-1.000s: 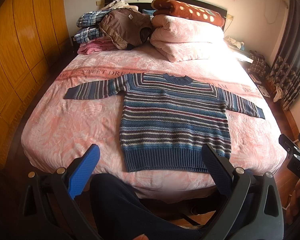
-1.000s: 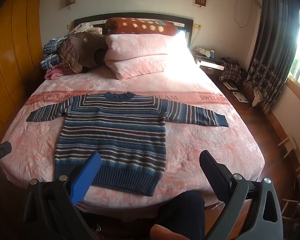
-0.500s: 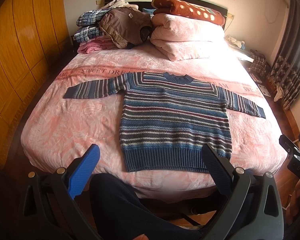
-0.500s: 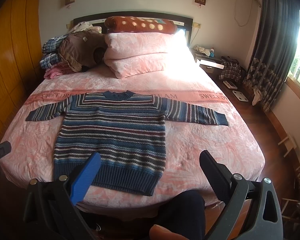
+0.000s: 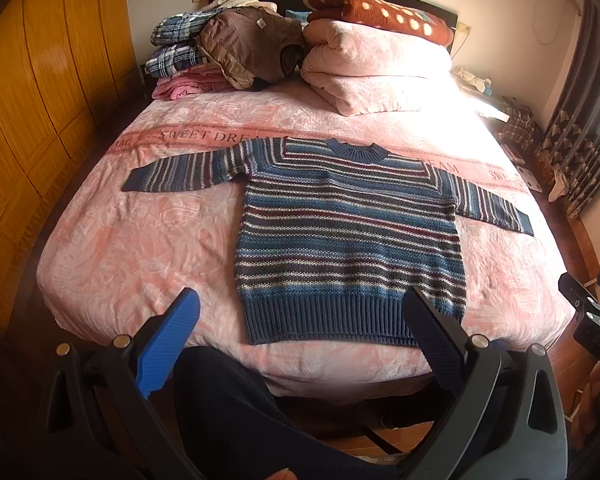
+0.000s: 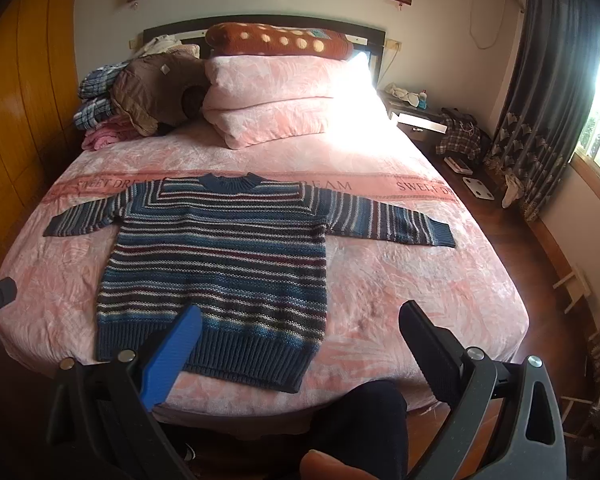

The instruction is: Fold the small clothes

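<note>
A blue striped knit sweater (image 5: 348,236) (image 6: 220,264) lies flat on the pink bedspread (image 5: 140,248) (image 6: 412,280), front up, both sleeves spread out sideways, hem toward me. My left gripper (image 5: 300,320) hangs open at the foot of the bed, just short of the hem, holding nothing. My right gripper (image 6: 300,328) is also open and empty, near the hem's right corner. Each gripper has one blue finger (image 5: 168,340) (image 6: 172,360) and one black finger (image 5: 432,332) (image 6: 428,348).
A pile of folded clothes (image 5: 220,52) (image 6: 140,96) and pink pillows (image 5: 372,68) (image 6: 284,96) fill the head of the bed. Wooden wardrobe doors (image 5: 28,80) stand left. A nightstand (image 6: 420,120) and curtain (image 6: 540,100) are right. A person's dark-trousered legs (image 5: 240,412) (image 6: 364,420) are below.
Both views have tilted slightly, so the sweater sits a touch higher in frame. The sweater itself has not moved and both grippers stay open.
</note>
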`<state>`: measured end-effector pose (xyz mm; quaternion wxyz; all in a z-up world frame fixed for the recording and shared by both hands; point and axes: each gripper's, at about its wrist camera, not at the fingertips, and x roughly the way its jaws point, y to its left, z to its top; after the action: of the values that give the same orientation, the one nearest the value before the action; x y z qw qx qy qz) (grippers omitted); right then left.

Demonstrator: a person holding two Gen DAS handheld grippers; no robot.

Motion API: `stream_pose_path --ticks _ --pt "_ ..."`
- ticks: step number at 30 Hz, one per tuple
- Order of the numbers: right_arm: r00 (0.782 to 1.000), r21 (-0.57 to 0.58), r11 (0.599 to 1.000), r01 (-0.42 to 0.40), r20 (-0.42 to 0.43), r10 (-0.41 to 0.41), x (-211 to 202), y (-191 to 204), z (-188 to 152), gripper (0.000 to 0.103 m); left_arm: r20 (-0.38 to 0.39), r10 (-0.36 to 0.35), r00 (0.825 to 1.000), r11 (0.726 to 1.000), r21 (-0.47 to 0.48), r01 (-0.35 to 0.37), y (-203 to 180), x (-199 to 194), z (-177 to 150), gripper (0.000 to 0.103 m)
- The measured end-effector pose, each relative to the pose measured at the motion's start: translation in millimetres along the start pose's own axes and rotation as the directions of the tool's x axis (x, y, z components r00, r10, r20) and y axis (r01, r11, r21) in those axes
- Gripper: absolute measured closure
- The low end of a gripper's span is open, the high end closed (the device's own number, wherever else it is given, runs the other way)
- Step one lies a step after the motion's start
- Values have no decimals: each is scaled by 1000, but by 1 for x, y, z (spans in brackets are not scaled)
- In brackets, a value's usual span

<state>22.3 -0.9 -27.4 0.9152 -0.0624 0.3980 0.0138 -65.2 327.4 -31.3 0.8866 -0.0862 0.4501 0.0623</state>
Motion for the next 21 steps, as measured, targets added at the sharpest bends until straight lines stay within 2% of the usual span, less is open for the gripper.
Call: stream_pose_path --ticks 2,4,6,8,10,11,13,14,16,18,21 --pt "999 -4 1000 -23 38 24 7 -3 1 4 17 -10 1000 1000 6 10 0 12 2 3" --pt "981 -46 987 -155 110 159 18 -10 -2 4 55 -84 995 996 29 83 2 25 2 3" --pt "992 -77 990 -114 53 119 46 -14 -2 4 79 -184 980 983 43 181 5 42 2 3" --pt "993 -66 991 -117 -11 116 77 -24 -2 4 56 -197 979 979 58 194 2 64 4 3" --pt "988 -3 990 -141 -71 141 106 -45 -1 4 32 -185 982 980 78 182 -4 83 7 3" --pt "986 38 988 -147 -79 149 119 -59 -1 4 28 -209 978 975 83 206 -6 90 8 3" --pt "987 117 988 -105 -112 118 148 -89 1 4 24 -288 957 955 77 285 -9 99 10 3" --pt "982 160 982 -103 -141 126 164 -105 2 10 19 -313 950 948 72 311 -12 103 11 3" --pt "968 272 957 -97 -197 154 195 -142 0 25 20 -334 942 940 85 331 -22 111 14 3" --pt "948 397 914 -82 -253 195 228 -180 -6 38 35 -339 940 936 112 334 -33 116 15 3" --pt "919 584 808 -79 -271 286 270 -236 -17 42 49 -364 930 926 126 356 -46 126 19 3"
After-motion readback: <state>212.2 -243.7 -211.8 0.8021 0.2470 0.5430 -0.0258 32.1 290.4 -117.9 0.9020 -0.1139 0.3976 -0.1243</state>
